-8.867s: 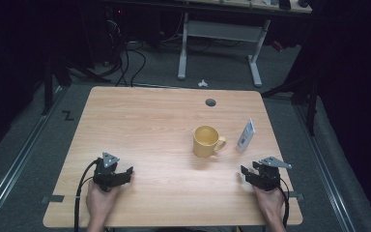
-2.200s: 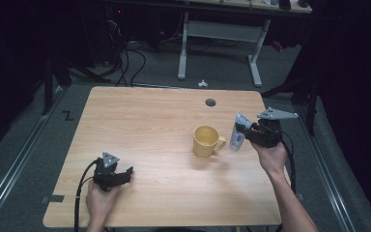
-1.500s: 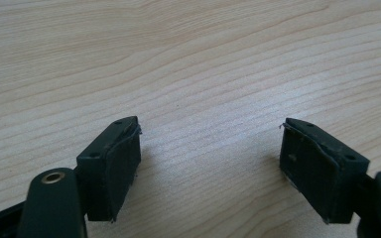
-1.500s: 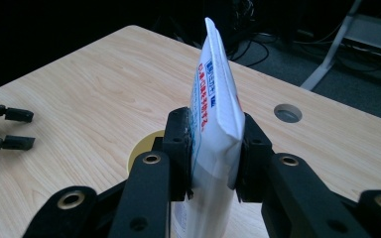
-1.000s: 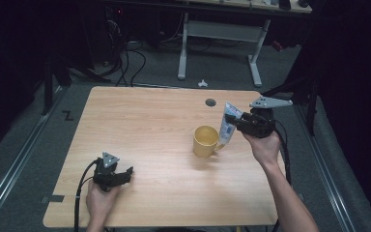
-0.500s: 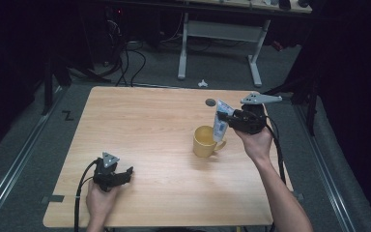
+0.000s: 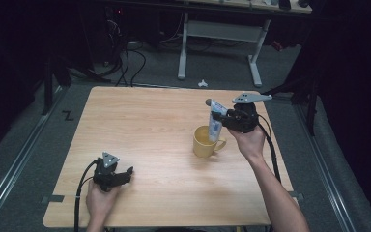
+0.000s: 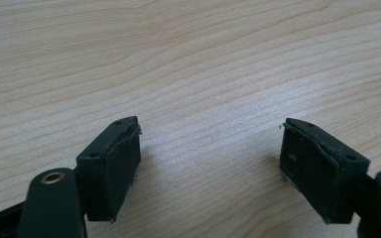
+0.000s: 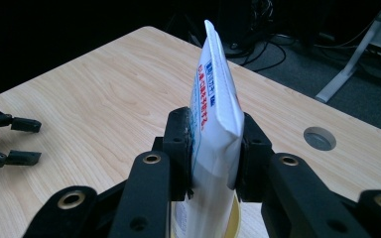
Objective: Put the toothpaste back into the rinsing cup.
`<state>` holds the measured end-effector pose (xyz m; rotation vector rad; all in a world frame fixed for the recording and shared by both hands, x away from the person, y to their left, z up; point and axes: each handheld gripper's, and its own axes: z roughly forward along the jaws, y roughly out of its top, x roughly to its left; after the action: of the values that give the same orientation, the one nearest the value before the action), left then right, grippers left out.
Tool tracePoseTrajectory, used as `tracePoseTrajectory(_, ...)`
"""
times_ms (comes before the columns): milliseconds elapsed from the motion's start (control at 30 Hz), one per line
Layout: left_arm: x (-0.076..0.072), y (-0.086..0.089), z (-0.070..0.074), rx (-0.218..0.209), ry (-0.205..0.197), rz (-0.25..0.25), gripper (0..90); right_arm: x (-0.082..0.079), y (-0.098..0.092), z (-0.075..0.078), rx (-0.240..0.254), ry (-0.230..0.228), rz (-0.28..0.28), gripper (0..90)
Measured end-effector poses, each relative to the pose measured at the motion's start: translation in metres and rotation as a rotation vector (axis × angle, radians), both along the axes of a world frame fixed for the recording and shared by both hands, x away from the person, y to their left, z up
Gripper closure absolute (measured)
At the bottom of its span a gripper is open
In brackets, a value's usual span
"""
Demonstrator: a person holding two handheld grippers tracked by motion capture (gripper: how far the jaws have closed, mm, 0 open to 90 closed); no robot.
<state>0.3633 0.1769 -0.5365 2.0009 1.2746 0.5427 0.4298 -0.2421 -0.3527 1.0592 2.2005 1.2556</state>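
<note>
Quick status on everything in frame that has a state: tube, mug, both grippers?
toothpaste tube: clamped in the right gripper, roughly upright, lower end at the mug's mouth
yellow mug: upright on the table, handle toward the person's right; contents cannot be told
right gripper: shut on the toothpaste tube, held above the mug
left gripper: open, nothing between its jaws, low over the table

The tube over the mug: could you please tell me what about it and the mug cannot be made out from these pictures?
- Lower end of the tube: in the right gripper view the jaws and the bottom edge cut it off; whether it touches the mug's inside is unclear.
- Inside of the yellow mug: in the high view the tube stands in front of it, so any contents are hidden.
- Tube's printed text: too small in the high view, steeply foreshortened in the right gripper view.
</note>
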Motion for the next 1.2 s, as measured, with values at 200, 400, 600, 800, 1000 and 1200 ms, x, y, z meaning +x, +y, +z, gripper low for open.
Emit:
tracePoseTrajectory(200,0.0,0.0,0.0,0.0,0.0,0.0,24.1,0.003,0.006,-0.005,-0.007,0.008,0.002,72.2)
tracePoseTrajectory(400,0.0,0.0,0.0,0.0,0.0,0.0,24.1,0.008,0.011,-0.012,-0.022,0.014,0.004,72.2)
tracePoseTrajectory(600,0.0,0.0,0.0,0.0,0.0,0.0,24.0,0.011,0.013,-0.017,-0.029,0.021,-0.003,72.1)
tracePoseTrajectory(800,0.0,0.0,0.0,0.0,0.0,0.0,24.0,0.013,0.018,-0.022,-0.047,0.022,0.001,72.1)
tracePoseTrajectory(1000,0.0,0.0,0.0,0.001,0.0,-0.001,24.0,0.014,0.017,-0.032,-0.035,0.036,-0.008,72.1)
tracePoseTrajectory(1200,0.0,0.0,0.0,0.001,0.0,-0.001,24.0,0.016,0.015,-0.039,-0.035,0.05,-0.017,72.1)
